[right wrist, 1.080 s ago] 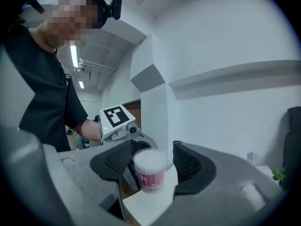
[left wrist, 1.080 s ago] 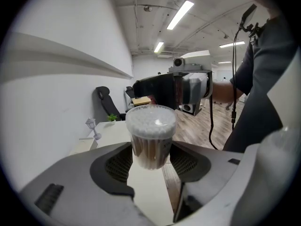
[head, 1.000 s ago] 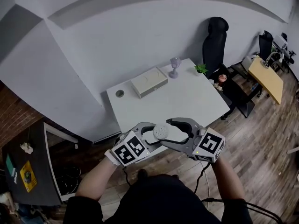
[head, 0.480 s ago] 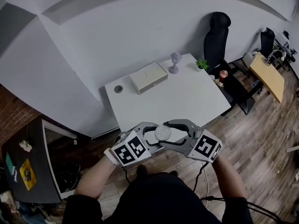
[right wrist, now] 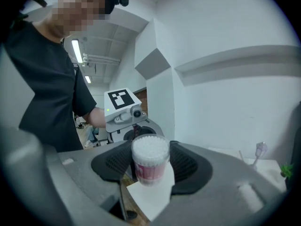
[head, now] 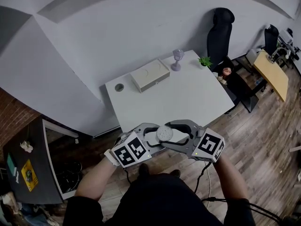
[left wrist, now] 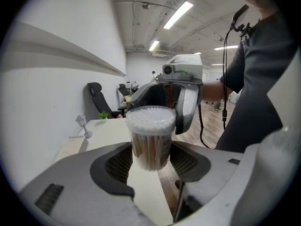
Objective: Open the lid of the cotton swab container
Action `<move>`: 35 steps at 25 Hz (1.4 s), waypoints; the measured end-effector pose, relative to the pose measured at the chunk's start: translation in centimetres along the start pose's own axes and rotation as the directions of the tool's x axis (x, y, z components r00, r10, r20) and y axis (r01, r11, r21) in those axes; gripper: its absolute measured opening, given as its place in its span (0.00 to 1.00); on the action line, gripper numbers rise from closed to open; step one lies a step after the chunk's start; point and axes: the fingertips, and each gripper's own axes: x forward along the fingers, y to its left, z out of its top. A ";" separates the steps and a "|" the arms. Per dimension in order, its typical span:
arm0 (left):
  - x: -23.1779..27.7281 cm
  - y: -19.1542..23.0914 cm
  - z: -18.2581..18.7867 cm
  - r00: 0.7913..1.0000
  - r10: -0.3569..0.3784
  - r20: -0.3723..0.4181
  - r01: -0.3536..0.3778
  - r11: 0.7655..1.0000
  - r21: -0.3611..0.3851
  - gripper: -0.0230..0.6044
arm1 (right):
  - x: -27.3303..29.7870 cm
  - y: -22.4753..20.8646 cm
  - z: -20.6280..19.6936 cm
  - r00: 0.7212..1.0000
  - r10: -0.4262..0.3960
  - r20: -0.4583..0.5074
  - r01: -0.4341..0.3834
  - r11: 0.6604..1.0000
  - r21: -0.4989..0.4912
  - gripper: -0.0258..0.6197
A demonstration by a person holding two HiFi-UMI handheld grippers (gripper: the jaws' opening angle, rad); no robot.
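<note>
The cotton swab container (head: 164, 133), a clear round tub packed with white-tipped swabs, hangs in the air over the near edge of the white table (head: 188, 102). My left gripper (head: 158, 137) comes in from the left and is shut on the container's lower body (left wrist: 150, 147), its pads pressed against both sides. My right gripper (head: 169, 133) faces it from the right with the container's top (right wrist: 150, 154) between its jaws. Those jaws are closing, and the pads meet the sides of the lid. The container stands upright.
On the table's far side lie a flat beige box (head: 149, 80), a lilac goblet (head: 177, 59), a small potted plant (head: 204, 61) and a small round dark object (head: 119, 87). A black office chair (head: 221, 32) stands behind. A dark cabinet (head: 28, 173) is at the left.
The right gripper's jaws have drawn in around the container's top. Both grippers and the container have stayed in nearly the same spot.
</note>
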 end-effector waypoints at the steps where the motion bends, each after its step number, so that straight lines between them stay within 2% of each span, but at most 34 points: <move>1: 0.0 0.0 -0.1 1.000 0.001 -0.005 -0.001 1.000 0.006 0.43 | 0.0 -0.1 -0.1 1.000 0.014 0.008 -0.014 0.999 0.039 0.43; 5: 0.5 0.1 -1.0 0.999 0.024 -0.045 -0.022 0.998 0.056 0.42 | 0.0 -0.5 0.2 0.997 0.057 0.051 -0.066 0.978 0.199 0.43; 11: 0.5 0.0 -1.4 0.999 0.012 -0.035 -0.011 0.999 0.030 0.42 | -0.2 -1.1 1.1 0.995 0.050 0.083 -0.070 0.967 0.246 0.44; 17: 0.6 -0.6 -1.9 0.999 0.000 -0.034 0.001 1.000 0.022 0.42 | -0.8 -2.9 3.2 0.987 -0.024 0.159 -0.017 0.967 0.255 0.44; 20: 0.7 -0.9 -1.9 1.000 0.000 -0.027 0.001 1.000 0.024 0.42 | -1.3 -4.3 3.8 0.978 -0.096 0.187 0.044 0.964 0.264 0.44; 26: 0.7 -1.6 -1.6 1.000 0.001 -0.006 -0.001 1.000 0.030 0.42 | -2.2 -7.8 3.3 0.935 -0.269 0.231 0.170 0.912 0.372 0.43; 30: 0.6 -2.1 -1.6 1.000 -0.004 -0.003 0.004 0.999 0.032 0.42 | -1.7 -8.6 1.4 0.930 -0.299 0.214 0.185 0.883 0.431 0.39; 35: 0.7 -2.5 -1.6 1.000 -0.004 0.003 0.004 1.000 0.020 0.42 | -0.9 -8.5 -0.7 0.936 -0.304 0.178 0.192 0.865 0.463 0.37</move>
